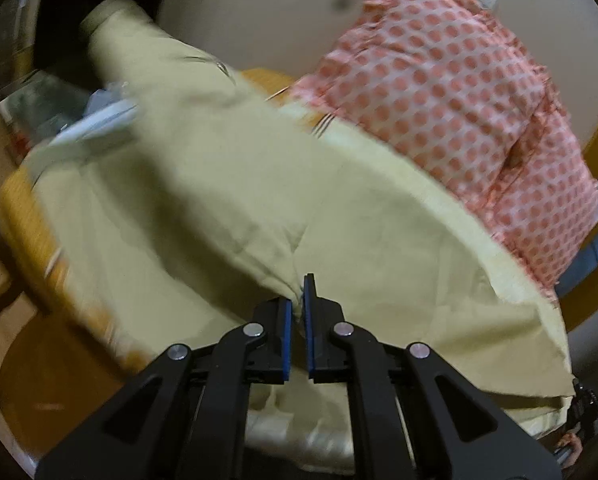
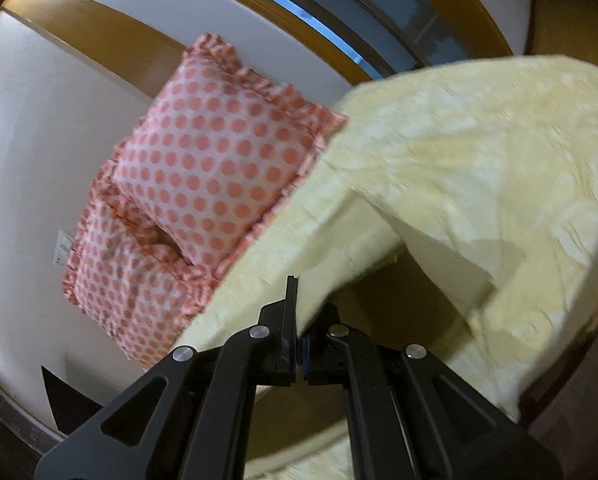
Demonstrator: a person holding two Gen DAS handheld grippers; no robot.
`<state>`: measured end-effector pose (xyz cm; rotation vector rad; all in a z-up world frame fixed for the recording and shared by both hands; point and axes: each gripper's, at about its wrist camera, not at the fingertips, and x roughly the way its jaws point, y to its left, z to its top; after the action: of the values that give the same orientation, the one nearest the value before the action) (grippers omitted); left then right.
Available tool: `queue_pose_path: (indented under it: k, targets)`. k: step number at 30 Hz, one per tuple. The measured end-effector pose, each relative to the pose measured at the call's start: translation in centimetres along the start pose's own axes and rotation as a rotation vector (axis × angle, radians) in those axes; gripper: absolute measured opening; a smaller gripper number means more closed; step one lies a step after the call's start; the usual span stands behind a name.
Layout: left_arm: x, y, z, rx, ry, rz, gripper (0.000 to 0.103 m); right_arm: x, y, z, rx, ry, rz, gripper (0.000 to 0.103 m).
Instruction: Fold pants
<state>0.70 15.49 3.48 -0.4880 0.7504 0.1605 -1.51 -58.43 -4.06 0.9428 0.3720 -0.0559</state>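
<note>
Two grippers, left (image 1: 298, 308) and right (image 2: 299, 320), are clamped on the pale pants (image 1: 227, 200), held lifted over the table (image 1: 23, 216); soft, light cloth is best pinched at edges.

Two pink polka-dot cushions (image 2: 203, 184) lean against a white wall (image 2: 39, 140) beneath a wood-framed window (image 2: 331, 36).

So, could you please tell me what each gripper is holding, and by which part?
Both hold the pale yellow cloth pants: the left gripper pinches a bunched fold, the right gripper an edge of the lifted fabric.
</note>
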Motion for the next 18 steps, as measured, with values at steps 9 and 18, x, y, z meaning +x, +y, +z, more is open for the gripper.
queue_pose_path:
  k: [9, 18]
  targets:
    - [-1.8, 0.5, -3.4, 0.082, -0.064, 0.071, 0.025, -3.0, -0.7, -1.6, -0.055, -0.078, -0.179, 0.057]
    - [-3.7, 1.6, -3.2, 0.037, -0.141, 0.096, 0.057, -2.5, -0.7, -3.9, -0.122, -0.116, -0.218, 0.044]
